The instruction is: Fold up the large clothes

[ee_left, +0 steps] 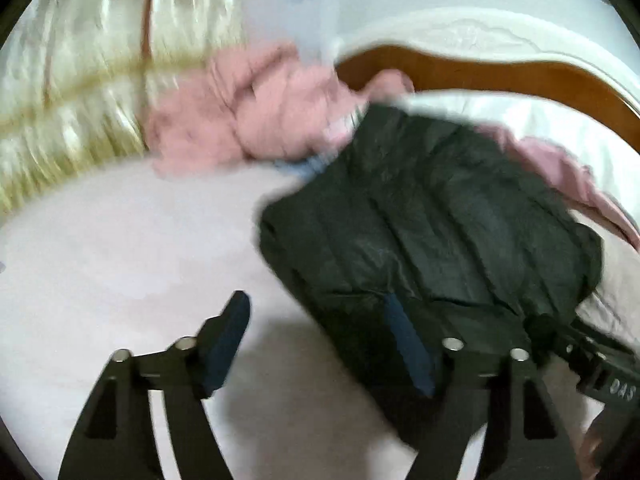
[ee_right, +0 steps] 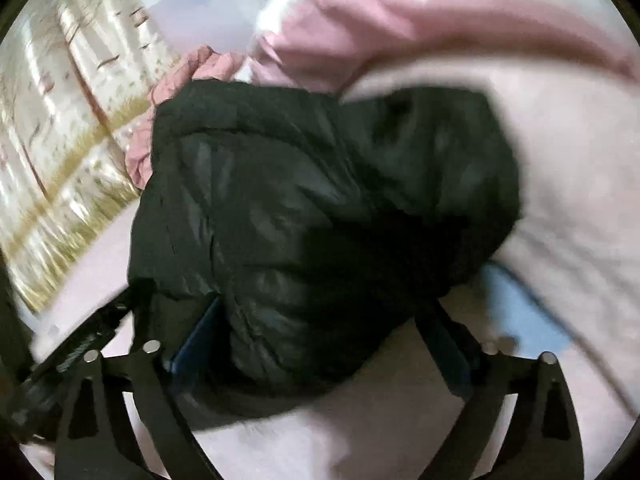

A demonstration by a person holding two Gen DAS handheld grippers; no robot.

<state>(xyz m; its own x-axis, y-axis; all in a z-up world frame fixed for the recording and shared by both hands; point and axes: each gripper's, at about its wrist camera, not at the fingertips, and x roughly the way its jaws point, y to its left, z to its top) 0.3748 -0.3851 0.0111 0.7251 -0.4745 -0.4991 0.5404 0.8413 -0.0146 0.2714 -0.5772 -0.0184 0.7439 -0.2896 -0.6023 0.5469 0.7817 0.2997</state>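
Black quilted jacket (ee_left: 432,232), folded into a thick bundle, lies on a pale pink bed (ee_left: 120,248) beside a crumpled pink garment (ee_left: 256,120). The left claw (ee_left: 320,344) stands spread wide, one finger on bare sheet, the other against the jacket's near edge. The right claw (ee_right: 320,332) straddles the bundle's near end, fingers (ee_right: 196,332) wide, pressing its sides. A wooden headboard (ee_left: 500,76) curves behind.
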